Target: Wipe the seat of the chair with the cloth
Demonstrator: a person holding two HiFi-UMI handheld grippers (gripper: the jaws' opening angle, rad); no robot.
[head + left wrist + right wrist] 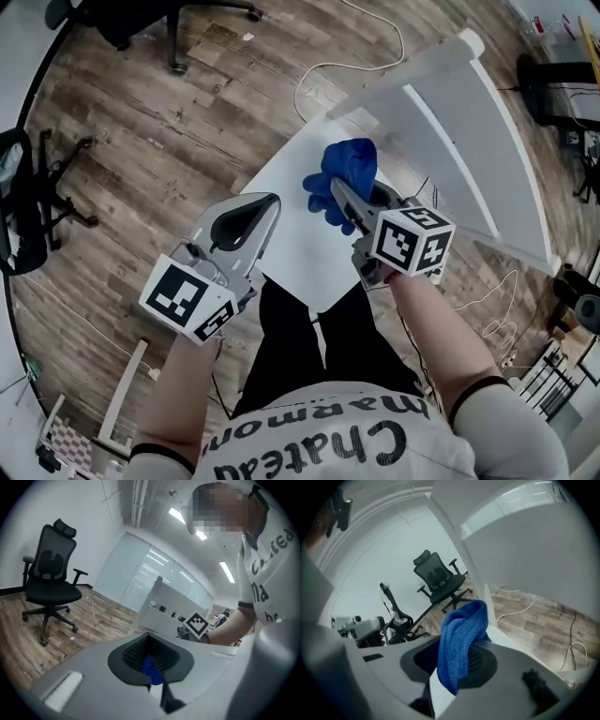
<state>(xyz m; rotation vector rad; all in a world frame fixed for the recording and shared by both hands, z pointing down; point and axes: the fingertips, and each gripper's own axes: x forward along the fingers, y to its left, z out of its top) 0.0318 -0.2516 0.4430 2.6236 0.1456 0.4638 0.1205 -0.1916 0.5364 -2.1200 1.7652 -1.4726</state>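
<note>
Pinching the blue cloth [349,161], right gripper [336,186] overhangs seat [291,211].

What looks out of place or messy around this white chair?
Nothing looks spilled or broken. The blue cloth is bunched up in the right claw over the white chair seat rather than spread flat, and a loose cable snakes across the floor beyond the chair.

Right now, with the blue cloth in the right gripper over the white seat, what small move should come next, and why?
Probably lower the right gripper slightly, until the blue cloth presses on the white seat. Its jaws are shut on the cloth, which sits bunched over the seat's middle. I cannot tell whether it touches, and wiping needs contact.
</note>
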